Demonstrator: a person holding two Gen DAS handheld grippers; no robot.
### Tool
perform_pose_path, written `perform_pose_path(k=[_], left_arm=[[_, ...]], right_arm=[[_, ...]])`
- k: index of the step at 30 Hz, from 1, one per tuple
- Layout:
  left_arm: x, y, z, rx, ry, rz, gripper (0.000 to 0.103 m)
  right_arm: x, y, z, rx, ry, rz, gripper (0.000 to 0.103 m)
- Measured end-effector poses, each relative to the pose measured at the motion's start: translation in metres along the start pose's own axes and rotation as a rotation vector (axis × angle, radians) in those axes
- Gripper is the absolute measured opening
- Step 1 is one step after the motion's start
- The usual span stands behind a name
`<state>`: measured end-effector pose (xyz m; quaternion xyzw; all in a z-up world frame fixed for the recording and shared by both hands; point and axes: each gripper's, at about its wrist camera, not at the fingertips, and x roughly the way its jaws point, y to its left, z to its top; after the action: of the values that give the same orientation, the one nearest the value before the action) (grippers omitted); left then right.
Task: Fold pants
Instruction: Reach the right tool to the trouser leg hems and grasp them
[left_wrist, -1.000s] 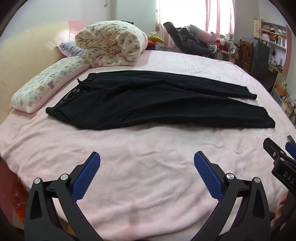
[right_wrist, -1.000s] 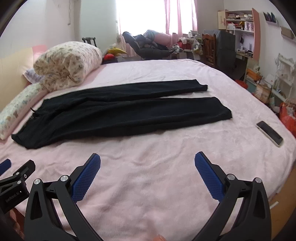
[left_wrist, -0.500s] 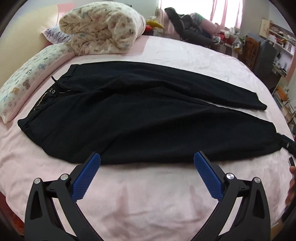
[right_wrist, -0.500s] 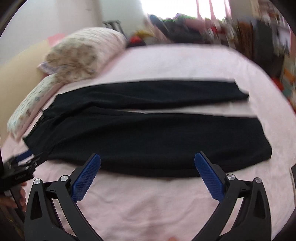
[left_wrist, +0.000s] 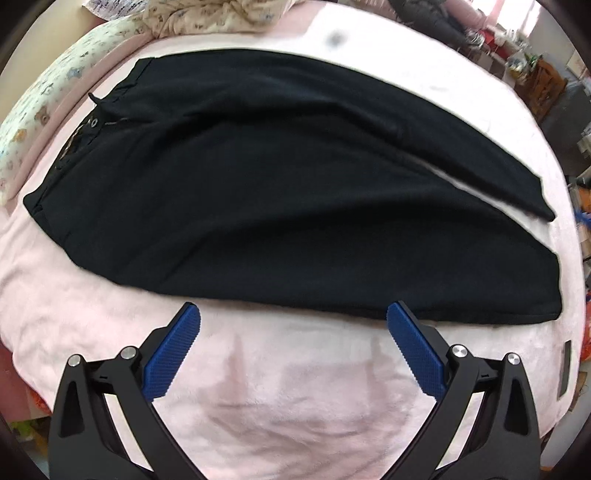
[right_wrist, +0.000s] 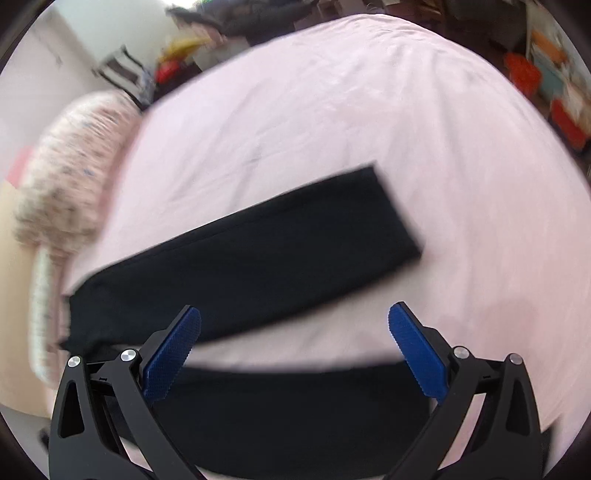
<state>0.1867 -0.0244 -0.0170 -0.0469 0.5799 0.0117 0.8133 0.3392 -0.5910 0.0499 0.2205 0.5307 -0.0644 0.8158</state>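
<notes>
Black pants (left_wrist: 280, 192) lie flat on the pink bed, waistband to the left and both legs running right. My left gripper (left_wrist: 293, 314) is open and empty, its tips just short of the near edge of the near leg. In the blurred right wrist view the far leg (right_wrist: 258, 254) lies ahead with its cuff to the right, and the near leg (right_wrist: 295, 413) lies under the fingers. My right gripper (right_wrist: 294, 317) is open and empty, over the strip of bed between the two legs.
The pink bed cover (left_wrist: 280, 398) spreads around the pants. A patterned pillow (left_wrist: 40, 107) and a rolled quilt (right_wrist: 70, 177) lie at the head end. A dark phone (left_wrist: 564, 369) lies near the right bed edge. Furniture and clutter stand beyond the bed.
Both grippers have moved forward over the bed. The left now reaches the near leg's edge. The right has passed over the near leg and swung toward the cuffs. Both stay open.
</notes>
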Motion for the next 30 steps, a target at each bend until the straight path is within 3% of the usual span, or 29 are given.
perform_pose_path(k=[2, 5, 9, 11, 14, 18, 21, 23, 30], left_arm=[[0.003, -0.007, -0.003, -0.006, 0.02, -0.005, 0.101], [0.012, -0.018, -0.012, 0.002, 0.067, 0.019, 0.101], [0.018, -0.027, -0.018, 0.002, 0.109, 0.05, 0.101], [0.023, -0.03, -0.02, -0.007, 0.134, 0.054, 0.101], [0.028, -0.034, -0.021, -0.012, 0.162, 0.044, 0.101], [0.027, -0.037, -0.017, -0.028, 0.168, 0.026, 0.101], [0.031, -0.035, -0.009, -0.057, 0.186, 0.01, 0.101], [0.032, -0.035, -0.005, -0.069, 0.186, 0.007, 0.101], [0.025, -0.042, 0.02, -0.067, 0.154, 0.004, 0.101]], right_arm=[[0.024, -0.017, 0.03, 0.036, 0.02, -0.026, 0.088], [0.054, -0.033, 0.06, 0.069, 0.043, -0.037, 0.084], [0.079, -0.038, 0.071, 0.032, 0.056, -0.136, 0.082], [0.088, -0.044, 0.07, 0.044, 0.075, -0.11, 0.071], [0.096, -0.042, 0.061, 0.019, 0.103, -0.08, 0.065], [0.096, -0.037, 0.051, -0.035, 0.094, -0.103, 0.064], [0.088, -0.028, 0.036, -0.098, 0.059, -0.105, 0.043], [0.078, -0.016, 0.022, -0.178, 0.035, -0.076, 0.025], [0.018, -0.001, -0.014, -0.285, -0.108, -0.005, 0.023]])
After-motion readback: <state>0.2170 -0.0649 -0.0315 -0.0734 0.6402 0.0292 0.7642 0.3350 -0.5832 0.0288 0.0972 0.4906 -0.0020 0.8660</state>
